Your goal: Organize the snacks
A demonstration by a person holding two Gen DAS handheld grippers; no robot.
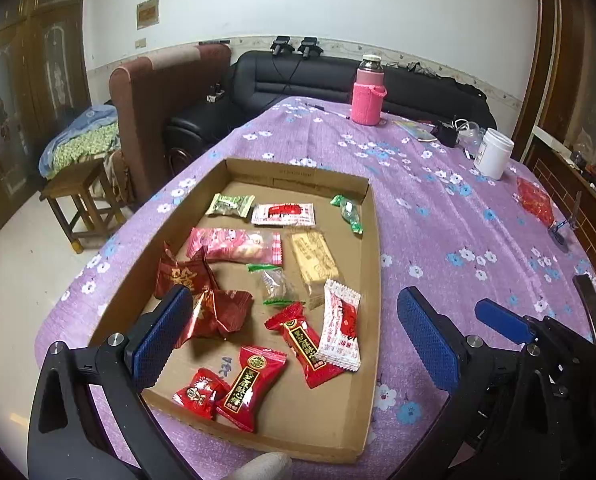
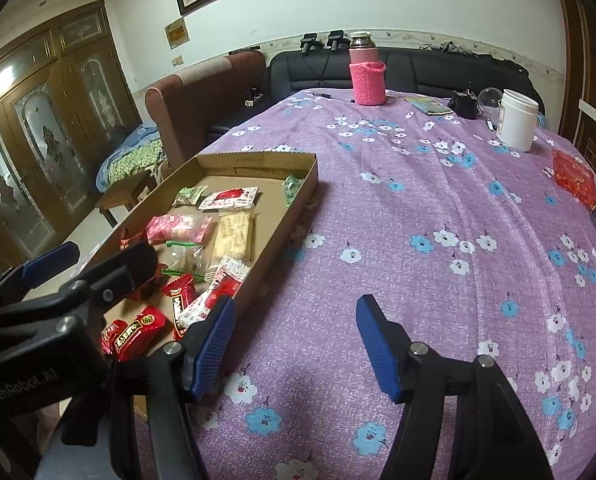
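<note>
1. The left gripper (image 1: 294,332) hangs over the near end of the cardboard tray (image 1: 372,264). Its blue fingers (image 1: 160,330) are spread wide and hold nothing.
2. The right gripper (image 2: 294,348) is over the purple flowered cloth (image 2: 438,208), just beside the tray. It is wide open too, with nothing in it.
3. The snacks lie inside the tray: a pink pack (image 1: 238,245), a yellow biscuit pack (image 1: 313,258), red candies (image 1: 248,386) and green candies (image 1: 230,205).
4. A pink bottle (image 1: 368,96) and a white jar (image 1: 494,153) stand far back.
</note>
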